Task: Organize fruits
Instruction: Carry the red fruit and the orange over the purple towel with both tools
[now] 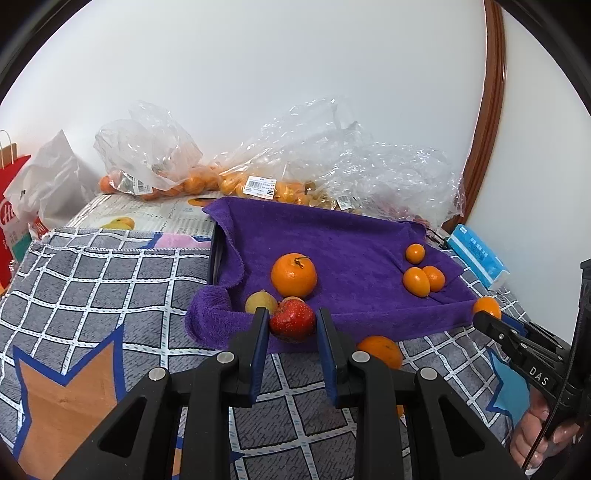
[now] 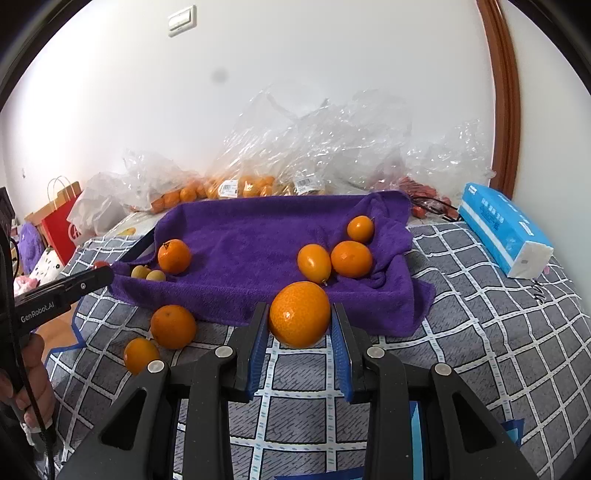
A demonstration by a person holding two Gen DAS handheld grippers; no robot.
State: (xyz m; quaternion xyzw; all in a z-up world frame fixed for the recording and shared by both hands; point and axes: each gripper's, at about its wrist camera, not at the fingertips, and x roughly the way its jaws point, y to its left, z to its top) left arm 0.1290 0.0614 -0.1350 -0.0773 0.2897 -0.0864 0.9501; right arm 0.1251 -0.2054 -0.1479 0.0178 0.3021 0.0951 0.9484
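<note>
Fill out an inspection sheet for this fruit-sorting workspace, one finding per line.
Surface: checked grey cloth, with a purple towel laid over a tray.
Job's things: large orange, two yellowish fruits and three small oranges on the towel; two loose oranges on the cloth.
Clutter: plastic bags of fruit, blue tissue pack, red paper bag.
Grippers: left gripper shut on a red fruit; right gripper shut on an orange.
Cables: black cord beside the hand.
Surroundings: white wall, wall switch, brown door frame.
</note>
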